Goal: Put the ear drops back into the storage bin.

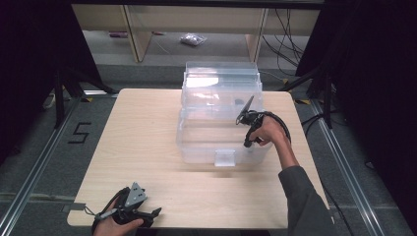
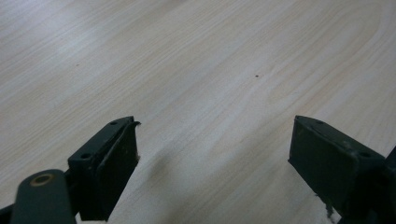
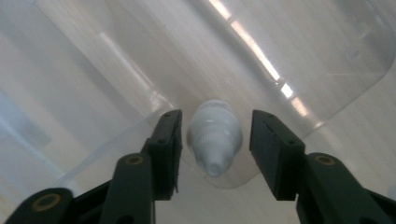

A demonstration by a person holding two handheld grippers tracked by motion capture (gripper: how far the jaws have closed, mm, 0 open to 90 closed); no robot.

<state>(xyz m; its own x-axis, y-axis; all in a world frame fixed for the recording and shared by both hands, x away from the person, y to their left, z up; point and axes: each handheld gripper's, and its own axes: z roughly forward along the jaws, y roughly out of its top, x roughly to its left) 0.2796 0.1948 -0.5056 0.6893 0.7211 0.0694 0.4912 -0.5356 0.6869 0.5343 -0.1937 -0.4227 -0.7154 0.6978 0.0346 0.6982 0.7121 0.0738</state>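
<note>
You're reaching your right gripper (image 3: 212,140) into the clear bin (image 1: 196,142) mid-desk (image 1: 147,128), jaws open around a small white bottle (image 3: 215,135) lying inside, while your left gripper (image 2: 212,158) is idling open at the near-left corner.

Your table (image 1: 147,147) is pale wood with a fine grain. On it you have a clear, colourless box (image 1: 221,118); the small bottle (image 3: 215,135) is white. Your fingers (image 3: 163,140) are black, your sleeve (image 1: 305,201) grey.
</note>
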